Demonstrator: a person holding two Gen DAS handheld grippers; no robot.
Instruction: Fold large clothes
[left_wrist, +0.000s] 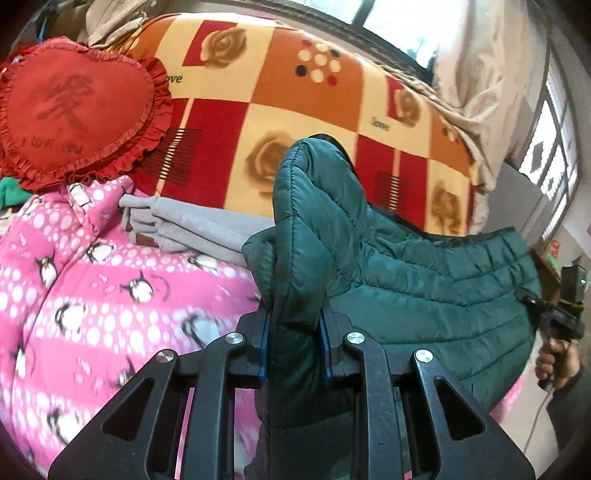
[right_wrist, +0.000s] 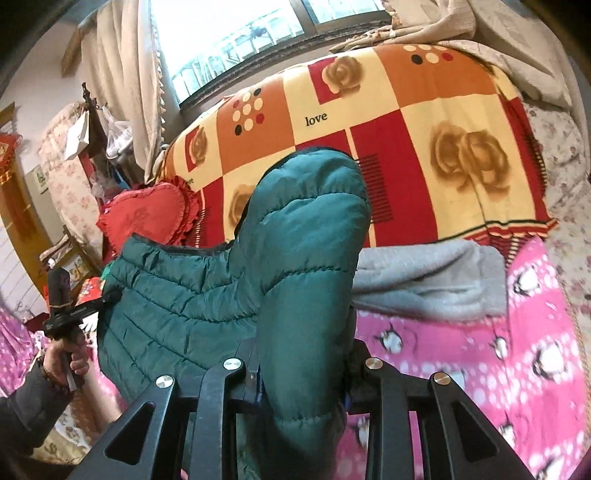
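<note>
Now both my tongs are clamped on the green jacket (left_wrist: 424, 280). My left gripper (left_wrist: 295, 343) pinches a thick fold of its quilted fabric between the blue pads, and my right gripper (right_wrist: 301, 373) squeezes another bunched part of it. The jacket hangs between them, lifted off the pink penguin blanket (left_wrist: 92, 295). Behind it lies a folded grey garment (right_wrist: 432, 280), touching the chequered rose blanket (right_wrist: 424, 122). A red heart pillow (left_wrist: 74, 110) sits at the left. My right hand (left_wrist: 554, 363) shows at the left view's edge.

1 jacket (left_wrist: 424, 280) – 2 tools (left_wrist: 295, 332)
</note>
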